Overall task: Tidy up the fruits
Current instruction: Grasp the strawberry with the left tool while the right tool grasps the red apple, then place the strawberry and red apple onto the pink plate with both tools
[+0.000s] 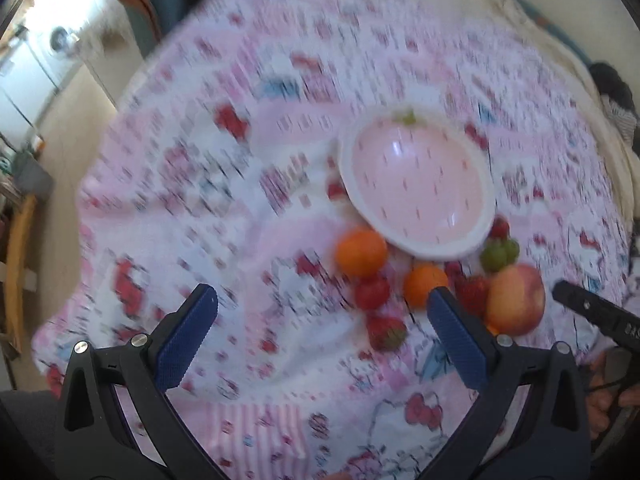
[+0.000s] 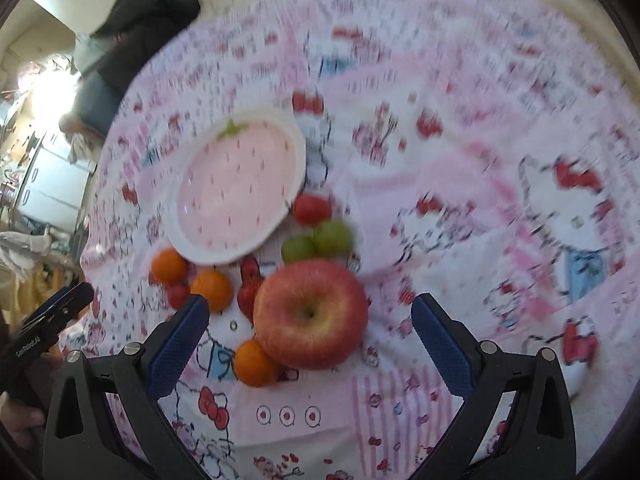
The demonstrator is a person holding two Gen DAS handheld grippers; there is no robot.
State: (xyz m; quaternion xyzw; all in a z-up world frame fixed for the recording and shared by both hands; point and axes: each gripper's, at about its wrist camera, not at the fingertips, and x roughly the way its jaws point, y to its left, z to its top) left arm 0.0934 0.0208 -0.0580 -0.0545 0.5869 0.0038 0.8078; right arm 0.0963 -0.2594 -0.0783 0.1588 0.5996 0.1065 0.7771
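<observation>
Apple (image 2: 311,314) lies between right gripper's (image 2: 310,322) spread fingers (image 2: 440,344).

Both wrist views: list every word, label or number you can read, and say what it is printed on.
"BAS": white letters on the right gripper's black body, cut off by the frame edge.
White lettering on the left gripper's black body: too small and blurred to read.
Patterned cloth: cartoon cat faces and bows only, no legible words.
Strawberry-shaped plate: seed marks only, no text.
</observation>
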